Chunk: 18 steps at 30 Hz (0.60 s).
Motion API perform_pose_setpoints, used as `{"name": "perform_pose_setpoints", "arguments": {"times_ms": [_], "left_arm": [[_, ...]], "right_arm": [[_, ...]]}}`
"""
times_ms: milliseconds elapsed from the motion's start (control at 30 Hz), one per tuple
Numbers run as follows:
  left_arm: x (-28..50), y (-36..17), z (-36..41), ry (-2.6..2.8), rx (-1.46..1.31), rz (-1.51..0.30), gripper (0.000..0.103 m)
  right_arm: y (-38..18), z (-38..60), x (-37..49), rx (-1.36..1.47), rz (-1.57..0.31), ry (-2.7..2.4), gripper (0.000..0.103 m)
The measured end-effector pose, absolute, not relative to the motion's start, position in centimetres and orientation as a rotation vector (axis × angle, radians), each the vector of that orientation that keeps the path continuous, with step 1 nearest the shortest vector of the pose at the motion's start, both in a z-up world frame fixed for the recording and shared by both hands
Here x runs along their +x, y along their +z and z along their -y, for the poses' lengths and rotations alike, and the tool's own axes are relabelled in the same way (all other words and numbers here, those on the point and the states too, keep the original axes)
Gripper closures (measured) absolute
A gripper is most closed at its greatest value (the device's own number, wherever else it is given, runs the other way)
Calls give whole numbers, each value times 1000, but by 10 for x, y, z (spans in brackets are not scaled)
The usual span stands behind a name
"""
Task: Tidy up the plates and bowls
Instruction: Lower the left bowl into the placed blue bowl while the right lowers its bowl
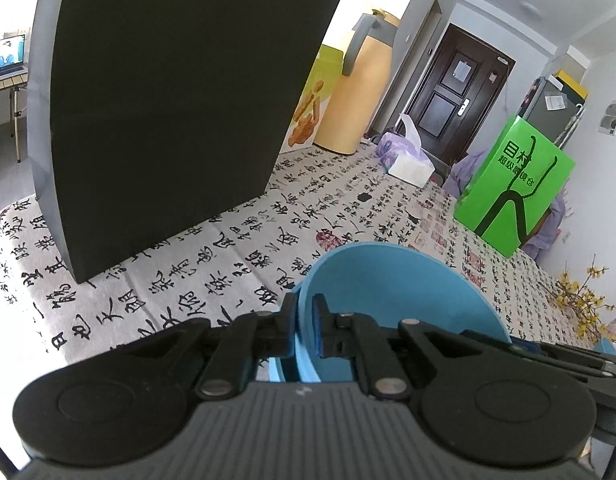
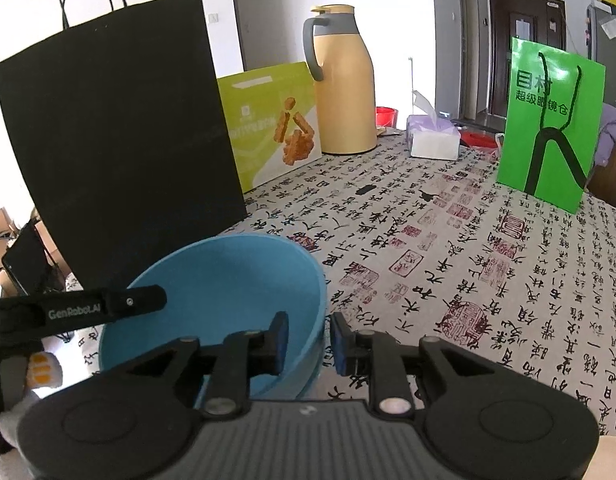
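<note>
At the lower middle of both views, the left gripper (image 1: 304, 320) pinches the blue bowl's (image 2: 228, 280) rim while the right gripper (image 2: 308, 340) straddles it, jaws loose, apparently letting go; next likely withdrawing clear.

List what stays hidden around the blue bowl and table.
Left wrist view: base of the blue bowl, covered by the left gripper clamped on its rim.
Right wrist view: whether anything nests beneath it; the right gripper blocks it.
Right wrist view: red container, mostly behind the thermos jug.
Both views: inside the black paper bag, opaque walls.
</note>
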<state>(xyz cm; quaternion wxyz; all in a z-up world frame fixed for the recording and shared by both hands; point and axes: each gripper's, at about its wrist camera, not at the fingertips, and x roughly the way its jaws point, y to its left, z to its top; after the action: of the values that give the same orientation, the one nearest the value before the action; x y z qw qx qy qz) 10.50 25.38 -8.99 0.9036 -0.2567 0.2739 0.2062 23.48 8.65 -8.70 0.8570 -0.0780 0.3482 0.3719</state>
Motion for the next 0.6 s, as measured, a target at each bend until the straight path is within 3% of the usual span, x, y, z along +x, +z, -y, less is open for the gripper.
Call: {"name": "perform_pose_setpoints", "arguments": {"times_ms": [300,600], "left_arm": [[104,-90,-255,446,-504,-550,94],[104,-90,-255,443,-483,-557,94]], "right_arm": [[-82,-85,225,-196,-687,786,87],[-84,-87,228,-172,-699,781,86]]}}
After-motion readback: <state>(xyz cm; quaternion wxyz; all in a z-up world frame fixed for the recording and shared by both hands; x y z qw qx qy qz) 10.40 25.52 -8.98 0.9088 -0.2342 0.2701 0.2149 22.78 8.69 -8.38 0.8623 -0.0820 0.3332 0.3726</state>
